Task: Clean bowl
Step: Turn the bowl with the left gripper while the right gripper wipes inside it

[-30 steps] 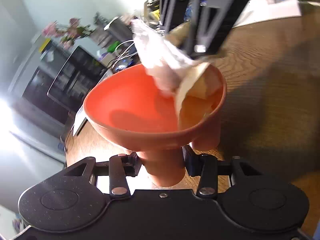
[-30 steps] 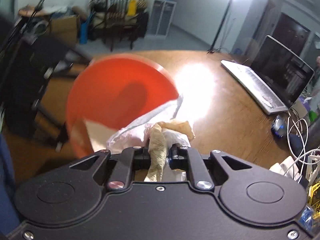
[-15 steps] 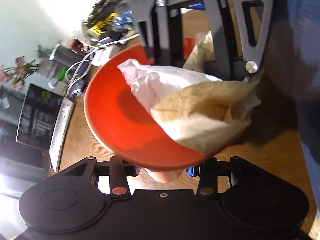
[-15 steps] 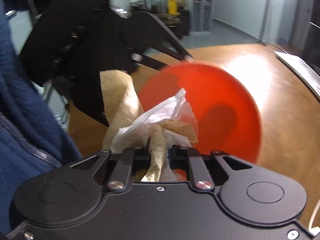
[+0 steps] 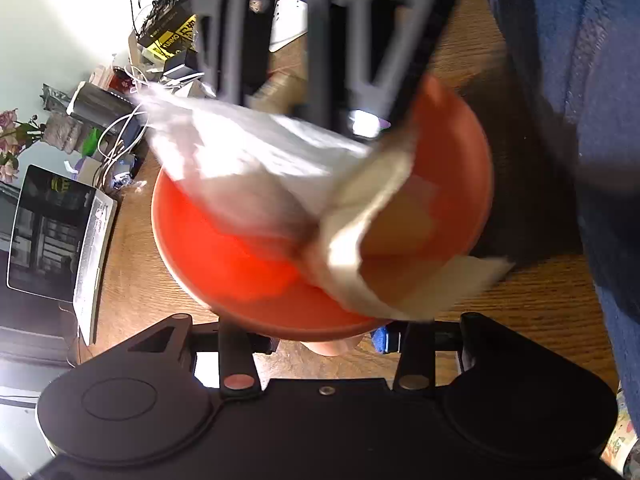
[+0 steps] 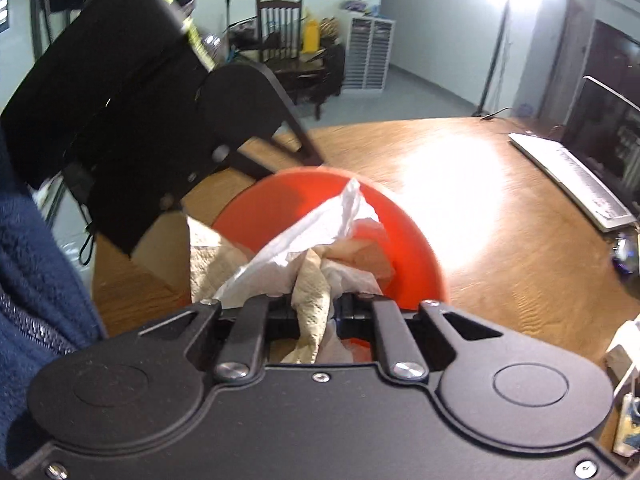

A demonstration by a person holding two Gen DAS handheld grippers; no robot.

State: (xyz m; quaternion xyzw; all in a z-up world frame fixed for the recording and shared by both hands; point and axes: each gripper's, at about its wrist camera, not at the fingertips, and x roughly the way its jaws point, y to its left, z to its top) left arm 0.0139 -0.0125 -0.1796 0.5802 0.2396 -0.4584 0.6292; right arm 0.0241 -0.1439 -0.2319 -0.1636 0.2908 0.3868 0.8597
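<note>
Bowl (image 5: 248, 280), light, rigid and slick-looking, is being held by its foot in the left tongs (image 5: 320, 344), safer than its rim, while the right tongs (image 6: 312, 304) are clamping soft crumpled paper (image 6: 320, 236) just ahead.

- We find the left gripper (image 5: 332, 336) at the frame's lower centre, jaws clamped on an orange stem.
- We find the right gripper (image 6: 314, 306) at lower centre, jaws pinching crumpled paper.

L wrist cam: close, steep down on bowl (image 5: 248, 272); R cam opposite, shallower; both share bowl, table (image 6: 500, 240).
</note>
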